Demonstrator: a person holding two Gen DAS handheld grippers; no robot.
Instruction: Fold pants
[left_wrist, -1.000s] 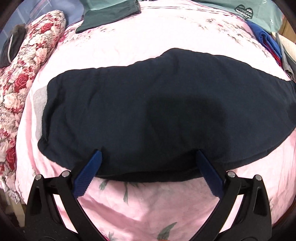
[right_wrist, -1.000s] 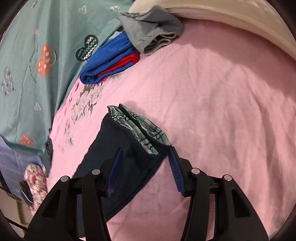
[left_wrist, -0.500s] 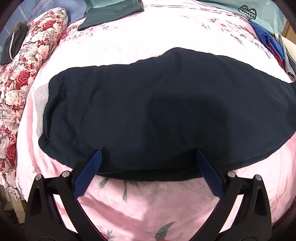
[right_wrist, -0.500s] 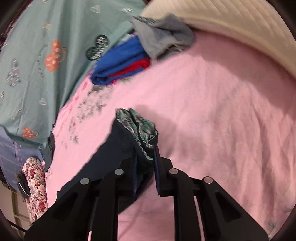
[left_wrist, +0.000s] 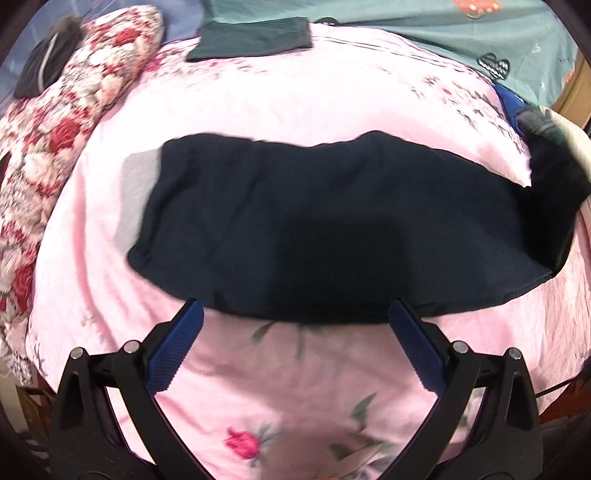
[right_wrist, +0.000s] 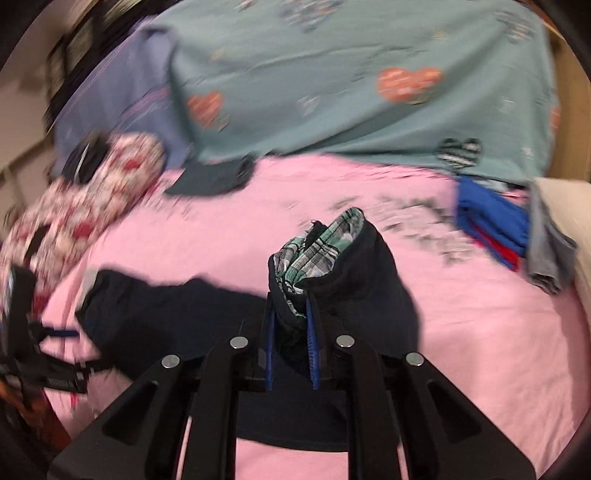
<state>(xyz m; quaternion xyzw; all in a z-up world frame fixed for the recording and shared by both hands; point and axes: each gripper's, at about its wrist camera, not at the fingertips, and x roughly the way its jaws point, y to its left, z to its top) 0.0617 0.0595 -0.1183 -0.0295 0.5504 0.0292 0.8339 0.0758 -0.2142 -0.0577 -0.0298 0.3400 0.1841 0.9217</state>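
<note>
Dark navy pants (left_wrist: 314, 229) lie lengthwise on a pink floral bedsheet (left_wrist: 295, 103). My left gripper (left_wrist: 295, 317) is open and empty at the pants' near edge. My right gripper (right_wrist: 290, 317) is shut on the pants' waistband (right_wrist: 317, 254), which shows a green plaid lining, and holds it lifted off the bed. The raised end shows at the right in the left wrist view (left_wrist: 550, 184). The rest of the pants (right_wrist: 166, 306) trails left on the bed. The left gripper (right_wrist: 33, 343) shows at the left edge of the right wrist view.
A red floral pillow (left_wrist: 62, 118) lies at the left. A folded dark green garment (left_wrist: 255, 38) sits at the far side. A teal heart-print blanket (right_wrist: 369, 92) lies behind. Folded blue and red clothes (right_wrist: 491, 225) and a grey garment (right_wrist: 546, 243) lie at the right.
My right gripper has closed on the waistband, lifted it and swung it towards the pants' other end. My left gripper has drawn back from the pants' edge, still open.
</note>
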